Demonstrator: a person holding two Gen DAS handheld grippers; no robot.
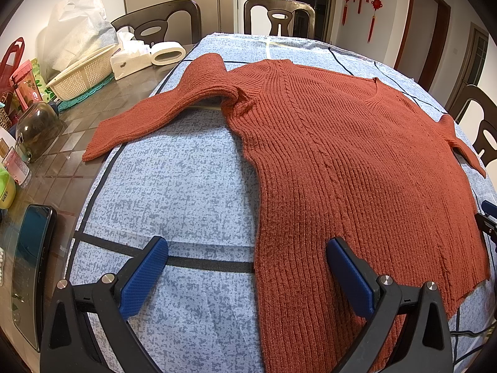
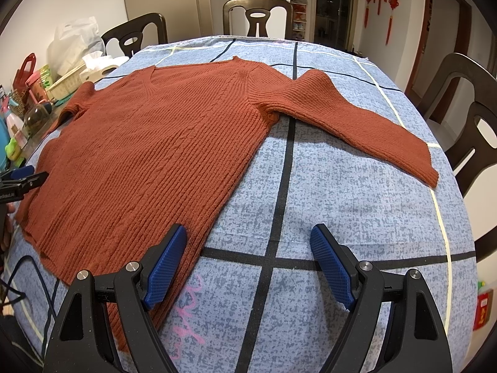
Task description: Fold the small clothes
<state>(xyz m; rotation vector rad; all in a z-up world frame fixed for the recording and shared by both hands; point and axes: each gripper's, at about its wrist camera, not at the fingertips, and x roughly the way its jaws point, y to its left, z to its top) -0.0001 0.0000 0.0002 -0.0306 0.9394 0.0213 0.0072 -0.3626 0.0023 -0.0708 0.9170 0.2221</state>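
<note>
A rust-red ribbed V-neck sweater (image 1: 341,161) lies flat and spread out on the blue patterned cloth (image 1: 186,186), both sleeves stretched sideways. It also shows in the right wrist view (image 2: 149,155). My left gripper (image 1: 247,259) is open and empty, hovering over the sweater's lower left edge, its right finger above the knit. My right gripper (image 2: 248,248) is open and empty over the sweater's lower right edge, its left finger above the hem. The left sleeve (image 1: 149,115) reaches off the cloth onto the bare table; the right sleeve (image 2: 366,124) lies on the cloth.
On the table's left side stand a white basket (image 1: 80,71), a tissue box (image 1: 130,59), a tape roll (image 1: 167,52), a jar (image 1: 37,127) and a phone (image 1: 31,267). Dark wooden chairs (image 1: 279,15) ring the table. Cables (image 2: 18,279) trail at the near left edge.
</note>
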